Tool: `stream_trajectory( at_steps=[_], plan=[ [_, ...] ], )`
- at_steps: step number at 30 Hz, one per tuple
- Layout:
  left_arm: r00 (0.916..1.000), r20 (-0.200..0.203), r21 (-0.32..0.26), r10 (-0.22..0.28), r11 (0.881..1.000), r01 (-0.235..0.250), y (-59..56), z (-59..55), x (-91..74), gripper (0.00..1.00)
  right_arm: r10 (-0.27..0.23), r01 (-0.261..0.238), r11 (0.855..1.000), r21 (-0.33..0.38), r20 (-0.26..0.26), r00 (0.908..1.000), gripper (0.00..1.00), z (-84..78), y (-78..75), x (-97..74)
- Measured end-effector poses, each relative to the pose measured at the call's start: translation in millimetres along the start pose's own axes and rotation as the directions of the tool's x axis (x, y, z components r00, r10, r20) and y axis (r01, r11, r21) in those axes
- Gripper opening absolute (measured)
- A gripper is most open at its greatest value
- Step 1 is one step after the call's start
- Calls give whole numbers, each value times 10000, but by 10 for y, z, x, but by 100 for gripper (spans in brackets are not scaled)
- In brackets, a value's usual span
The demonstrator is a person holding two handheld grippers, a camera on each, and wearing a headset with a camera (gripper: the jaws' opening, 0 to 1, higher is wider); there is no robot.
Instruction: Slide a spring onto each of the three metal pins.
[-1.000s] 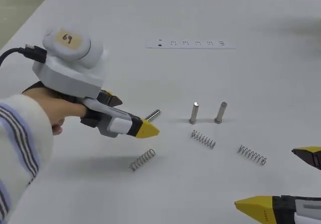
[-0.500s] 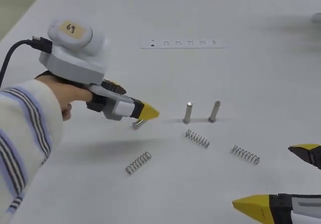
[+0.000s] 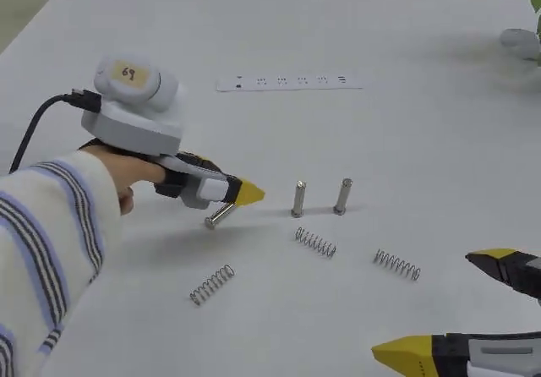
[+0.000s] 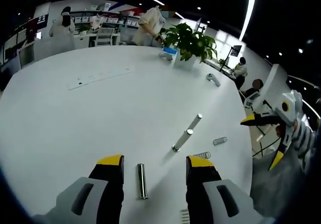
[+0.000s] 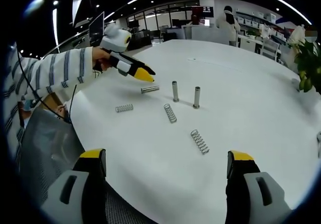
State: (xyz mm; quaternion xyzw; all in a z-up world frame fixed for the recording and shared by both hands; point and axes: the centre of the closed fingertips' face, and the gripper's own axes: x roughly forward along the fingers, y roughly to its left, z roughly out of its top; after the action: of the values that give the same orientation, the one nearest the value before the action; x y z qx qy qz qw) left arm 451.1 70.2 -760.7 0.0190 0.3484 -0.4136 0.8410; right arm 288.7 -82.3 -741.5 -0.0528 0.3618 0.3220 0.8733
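Listing what lies before you on the white table (image 3: 406, 123), item by item:

– Left gripper (image 3: 252, 194): your left hand holds it low and nearly level, yellow tips just over the flat pin. In the left gripper view its jaws stand well apart and clamp nothing.
– Flat pin (image 4: 142, 181): lies on its side on the table, in the gap between those parted jaws, touching neither. Judgement: you hold the jaws astride it so that one squeeze takes the shaft; it needs standing up before a spring can go over it.
– Standing pins, two: inner pin (image 3: 298, 199) and outer pin (image 3: 342, 196), both upright, near each other, just beyond the flat pin. Both bare.
– Springs, three: near spring (image 3: 211, 284), middle spring (image 3: 315, 242), far spring (image 3: 397, 264). All lie loose on their sides in front of the pins, apart from one another; none is on a pin. Judgement: the task has hardly begun.
– Right gripper (image 3: 423, 303): hangs low at your near right, well apart from the pins, jaws spread wide and empty. Judgement: placed so, it sits nearest the far spring, ready to take that one.
– Socket strip (image 3: 287, 82): flat on the table, well behind the pins, out of the way.
– Hazard, as a judgement: the round flat pin may roll off the pads if you close off-centre
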Motion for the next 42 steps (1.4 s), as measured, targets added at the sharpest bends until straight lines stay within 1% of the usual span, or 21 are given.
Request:
stream_trajectory(
  at_steps=[2,3,5,7,9,12,15,17,20,21,24,27,30,35,39,42],
  plan=[
    [10000,14,-42,9,10000,-9,21,-26,32,40,-133,133,9999,85,55,9999,100,7,-26,-4],
    [10000,-77,-139,26,9999,-27,31,-56,46,38,-146,146,9998,95,57,9999,100,7,-31,-6],
    [9992,-385,12,110,9999,-110,53,-130,72,37,-157,156,9998,149,65,9999,100,7,-40,-12],
    [9988,-471,55,146,9999,-143,63,-155,97,37,-172,170,9997,191,95,9998,100,9,-45,-17],
    [9986,-505,-41,142,9999,-144,69,-161,111,36,-158,157,9997,198,67,9999,100,3,-42,-18],
    [9990,-447,-256,-21,9997,10,42,-155,133,36,-155,154,9997,178,30,9999,100,-5,-40,-20],
    [9989,-474,48,70,10000,-67,43,-144,162,33,-210,209,9994,275,34,9998,100,-7,-52,-23],
    [9989,-457,78,142,9999,-139,63,-140,171,30,-181,181,9994,310,10,9998,100,-13,-47,-26],
    [9988,-460,78,156,9999,-152,77,-157,185,24,-204,208,9996,189,-222,9995,100,-54,-48,-33],
    [9984,-528,55,178,9998,-176,85,-174,189,24,-224,228,9996,180,-233,9995,100,-58,-51,-33],
    [9969,-744,416,272,9988,-242,107,-220,203,25,-188,193,9995,270,-168,9997,100,-56,-54,-33],
    [9947,-935,633,433,9973,-375,141,-264,211,24,-184,187,9995,260,-113,9998,100,-46,-57,-36],
    [9954,-926,487,228,9986,-183,114,-277,220,21,-85,89,9996,285,-151,9998,99,-55,-40,-34],
    [9939,-1060,470,310,9986,-261,128,-297,245,17,93,-88,9997,214,-245,9997,99,-77,-2,-18],
    [9938,-1007,407,471,9982,-432,152,-290,254,13,-98,99,9999,34,-386,9992,99,-94,-35,-19],
    [9927,-1032,779,630,9954,-551,167,-297,257,9,-98,101,9999,65,-359,9993,99,-89,-43,-26]
  ],
)
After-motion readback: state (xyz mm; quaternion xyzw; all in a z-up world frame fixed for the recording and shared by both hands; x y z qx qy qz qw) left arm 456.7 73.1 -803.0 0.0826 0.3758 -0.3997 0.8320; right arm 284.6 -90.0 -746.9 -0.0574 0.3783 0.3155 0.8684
